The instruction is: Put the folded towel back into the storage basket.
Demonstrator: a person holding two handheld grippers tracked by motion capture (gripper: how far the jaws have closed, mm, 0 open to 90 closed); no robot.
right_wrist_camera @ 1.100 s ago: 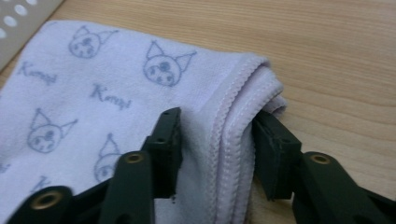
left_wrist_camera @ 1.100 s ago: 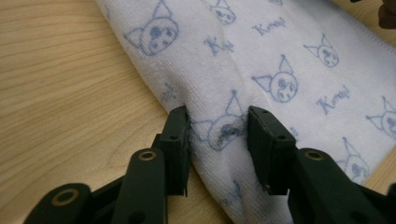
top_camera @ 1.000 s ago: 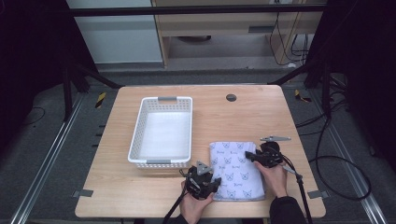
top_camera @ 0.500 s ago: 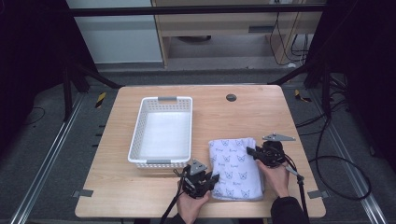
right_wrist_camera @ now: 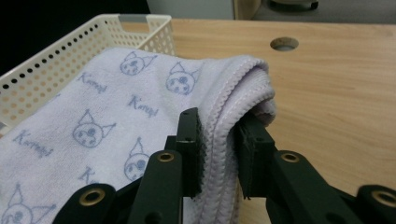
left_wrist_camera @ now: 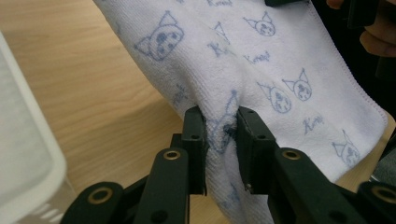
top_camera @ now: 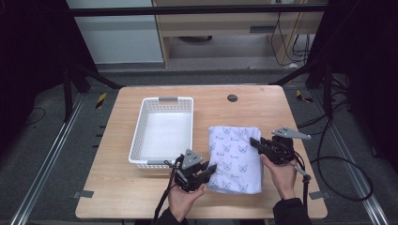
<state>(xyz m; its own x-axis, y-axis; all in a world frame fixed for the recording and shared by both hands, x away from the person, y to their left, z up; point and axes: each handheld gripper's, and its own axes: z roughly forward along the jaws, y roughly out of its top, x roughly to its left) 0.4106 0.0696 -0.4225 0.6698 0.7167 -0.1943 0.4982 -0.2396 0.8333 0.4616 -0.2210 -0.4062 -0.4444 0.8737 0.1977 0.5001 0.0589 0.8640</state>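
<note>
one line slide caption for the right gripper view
Right gripper pinching the folded cat-print towel by its stitched edges, beside the white basket.

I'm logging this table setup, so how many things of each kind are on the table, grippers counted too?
Folded towel: 1
White basket: 1
Grippers, left gripper and right gripper: 2
Total: 4

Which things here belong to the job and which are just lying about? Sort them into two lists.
In the job:
- folded towel, printed with cat faces
- left gripper, shut on the towel's near edge
- right gripper, shut on its layered edges

Lying about:
- white basket, beside the towel
- table with its round hole
</note>
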